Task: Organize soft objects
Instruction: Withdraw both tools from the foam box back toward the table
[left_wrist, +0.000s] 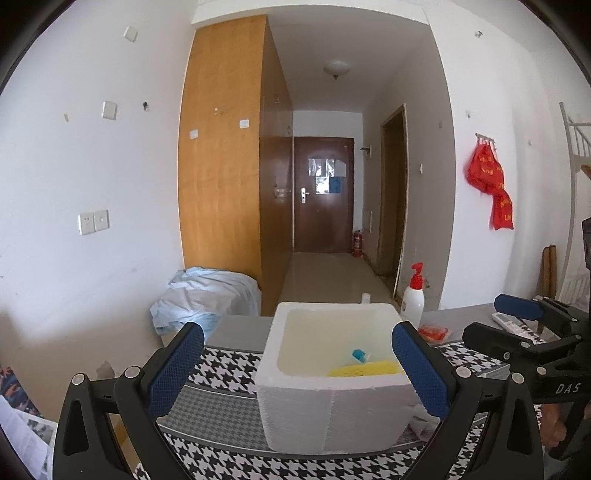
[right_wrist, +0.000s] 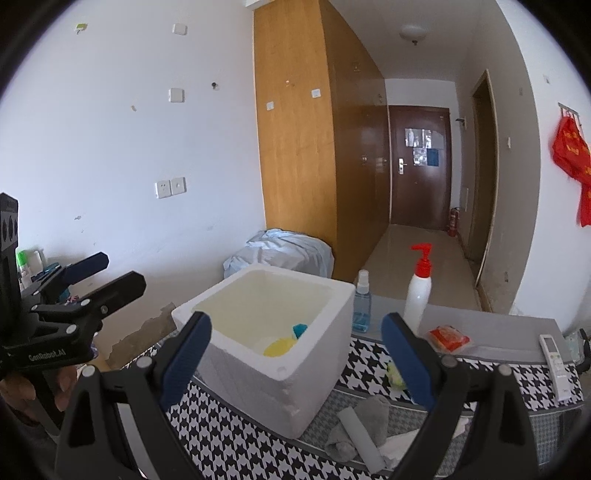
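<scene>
The grey cloth (right_wrist: 369, 417), limp and light, is best pinched at a raised fold; the right gripper (right_wrist: 295, 365) and left gripper (left_wrist: 299, 369) are held wide open, empty.

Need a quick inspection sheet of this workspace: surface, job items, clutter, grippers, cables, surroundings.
Surface: houndstooth cloth over the table.
Job's things: white foam box open, holding a yellow item and a teal item; grey cloth and a white roll lie outside, right of the box.
Clutter: pump bottle, blue spray bottle, orange packet, remote.
Grippers: left gripper open, empty, facing the box; right gripper open, empty.
Cables: nothing seen.
Surroundings: wooden wardrobe, dark door, light-blue fabric bundle on the floor, fire extinguisher.
</scene>
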